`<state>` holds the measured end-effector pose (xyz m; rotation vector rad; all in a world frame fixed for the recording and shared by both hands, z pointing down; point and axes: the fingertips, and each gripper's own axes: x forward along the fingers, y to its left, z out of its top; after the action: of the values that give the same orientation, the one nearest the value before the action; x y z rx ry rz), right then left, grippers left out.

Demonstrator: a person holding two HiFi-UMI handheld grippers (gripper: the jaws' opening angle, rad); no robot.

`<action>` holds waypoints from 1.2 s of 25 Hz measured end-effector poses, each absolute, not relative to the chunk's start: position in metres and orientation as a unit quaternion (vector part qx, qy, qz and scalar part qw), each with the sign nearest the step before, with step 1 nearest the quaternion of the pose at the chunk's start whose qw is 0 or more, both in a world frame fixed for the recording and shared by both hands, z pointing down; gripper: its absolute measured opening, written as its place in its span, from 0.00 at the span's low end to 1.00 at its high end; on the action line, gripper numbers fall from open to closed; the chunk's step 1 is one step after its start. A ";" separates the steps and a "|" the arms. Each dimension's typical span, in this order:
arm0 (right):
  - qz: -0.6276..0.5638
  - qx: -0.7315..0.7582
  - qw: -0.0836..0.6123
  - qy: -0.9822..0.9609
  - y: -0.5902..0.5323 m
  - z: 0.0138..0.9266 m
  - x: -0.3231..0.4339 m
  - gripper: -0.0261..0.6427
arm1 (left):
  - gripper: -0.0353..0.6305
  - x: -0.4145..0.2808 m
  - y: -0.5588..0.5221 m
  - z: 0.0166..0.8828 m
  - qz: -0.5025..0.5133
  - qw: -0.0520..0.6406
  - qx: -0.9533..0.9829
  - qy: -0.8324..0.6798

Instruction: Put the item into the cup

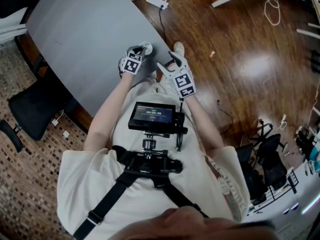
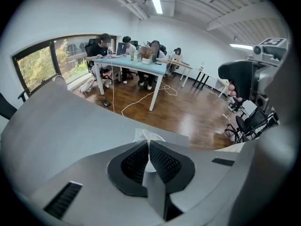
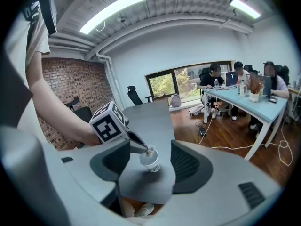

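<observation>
The left gripper (image 2: 149,145) has its jaws pressed together on the item (image 3: 150,150), a small pale, partly see-through scrap that may be a twisted wrapper or sachet; it is too small in either gripper view to name for sure. The item hangs right over the mouth of the cup (image 3: 151,162), touching or nearly touching the rim on the side nearer the left gripper. The white cup stands upright on the grey table (image 3: 157,119), close to the table's near edge. The right gripper (image 1: 168,61) waits just beside the cup on the opposite side, with its jaws spread wide and nothing between its pads. The step in hand looks like the release. To do it well, centre the pinched tip over the cup's opening rather than over its rim. Dip the item a little below the rim before parting the jaws, so that so light a thing drops inside instead of catching on the lip. The cup looks light and near the edge, so the jaws should come down straight and not nudge its wall. The spread right gripper could steady the cup if it shifts.
</observation>
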<state>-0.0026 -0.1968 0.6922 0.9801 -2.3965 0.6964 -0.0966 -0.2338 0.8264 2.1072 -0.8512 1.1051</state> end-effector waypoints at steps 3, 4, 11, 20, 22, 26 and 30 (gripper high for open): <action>0.243 0.369 0.226 -0.868 -0.200 0.688 0.000 0.47 | 0.17 -0.096 -0.233 0.832 0.421 0.309 0.790 -0.322; 0.240 0.373 0.225 -0.868 -0.202 0.687 0.001 0.47 | 0.17 -0.096 -0.233 0.833 0.421 0.313 0.788 -0.322; 0.245 0.382 0.224 -0.862 -0.204 0.689 0.007 0.47 | 0.30 -0.100 -0.231 0.837 0.427 0.314 0.782 -0.328; 0.243 0.388 0.222 -0.861 -0.204 0.691 0.011 0.47 | 0.31 -0.099 -0.231 0.825 0.408 0.309 0.790 -0.338; 0.236 0.389 0.224 -0.862 -0.206 0.691 0.014 0.47 | 0.31 -0.094 -0.231 0.815 0.390 0.309 0.797 -0.341; 0.228 0.399 0.224 -0.860 -0.207 0.698 0.023 0.47 | 0.31 -0.087 -0.229 0.800 0.354 0.313 0.811 -0.345; 0.201 0.419 0.221 -0.857 -0.184 0.681 0.013 0.47 | 0.31 -0.107 -0.214 0.762 0.301 0.311 0.824 -0.366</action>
<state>0.0134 -0.1844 0.6813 1.1594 -2.3706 0.5554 -0.1066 -0.2141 0.7623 2.1763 -0.9657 0.7948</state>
